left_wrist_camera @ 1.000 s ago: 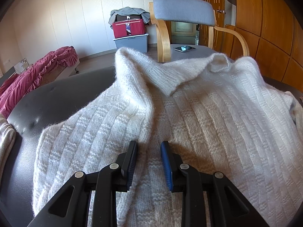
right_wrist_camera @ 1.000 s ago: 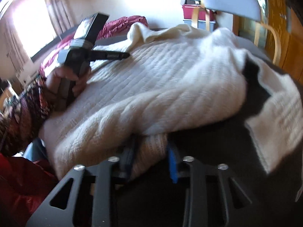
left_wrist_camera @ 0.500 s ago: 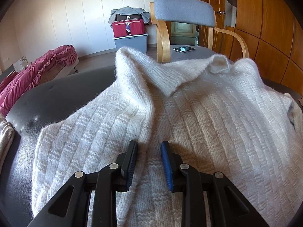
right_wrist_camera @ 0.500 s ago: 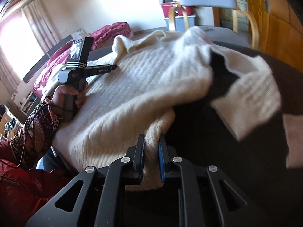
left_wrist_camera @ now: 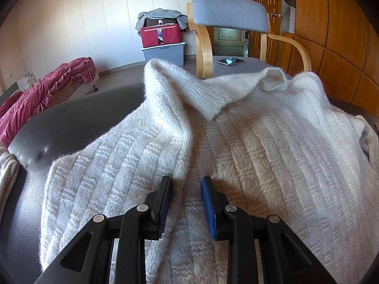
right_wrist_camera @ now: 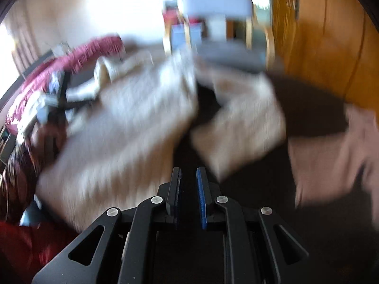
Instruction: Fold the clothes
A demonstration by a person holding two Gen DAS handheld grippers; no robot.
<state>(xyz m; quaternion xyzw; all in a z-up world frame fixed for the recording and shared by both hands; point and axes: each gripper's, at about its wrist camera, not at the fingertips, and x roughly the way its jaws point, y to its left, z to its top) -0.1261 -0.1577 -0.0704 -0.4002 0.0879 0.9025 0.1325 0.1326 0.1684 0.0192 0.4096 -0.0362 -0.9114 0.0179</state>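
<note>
We pin the cream sweater (left_wrist_camera: 236, 146) with the part-open left gripper (left_wrist_camera: 186, 203); the right gripper (right_wrist_camera: 188, 196), jaws narrowly apart and empty, must regrasp a sleeve.

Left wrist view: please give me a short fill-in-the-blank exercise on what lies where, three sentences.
1. The cream sweater lies on a ___ padded surface.
2. On the seat of the grey chair lies a ___.
3. The red box stands on a ___ plastic bin.

Missing words: black; phone; grey.
</note>
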